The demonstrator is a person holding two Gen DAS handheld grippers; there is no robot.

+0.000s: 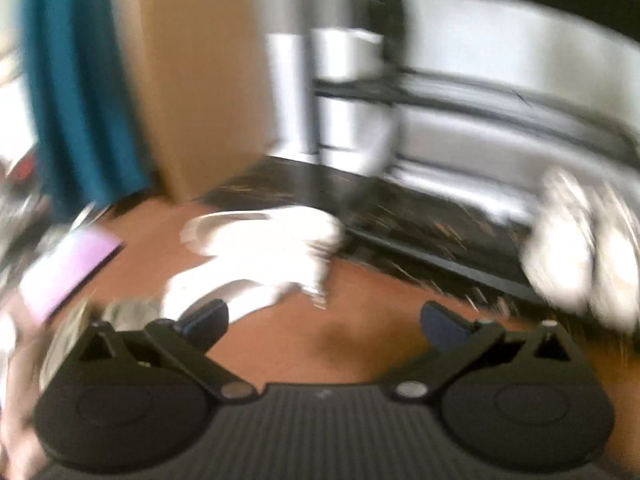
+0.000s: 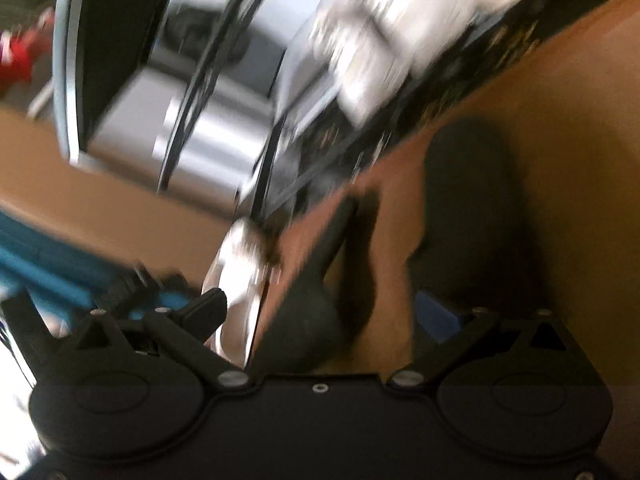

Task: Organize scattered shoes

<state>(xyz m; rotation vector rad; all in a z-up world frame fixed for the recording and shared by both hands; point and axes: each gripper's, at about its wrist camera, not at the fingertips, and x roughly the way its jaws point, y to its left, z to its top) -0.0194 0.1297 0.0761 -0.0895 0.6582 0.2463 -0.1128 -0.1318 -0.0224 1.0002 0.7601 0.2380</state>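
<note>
L hand-held gripper (image 1: 324, 320) is spread wide, empty; white shoes (image 1: 260, 256) on floor (image 1: 360, 320) just ahead. R hand-held gripper (image 2: 320, 304) agape over black heel (image 2: 316, 300). Risk: heavy blur, fast swing could knock shoes or mis-grab.

text: none legible | labels: none | brands: none | both views heavily motion-blurred

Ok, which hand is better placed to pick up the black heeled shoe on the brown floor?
Right, probably. The right gripper is open, with the black heeled shoe lying between its fingers. The left gripper, also open, faces white sneakers instead; no black shoe shows in its view.
</note>
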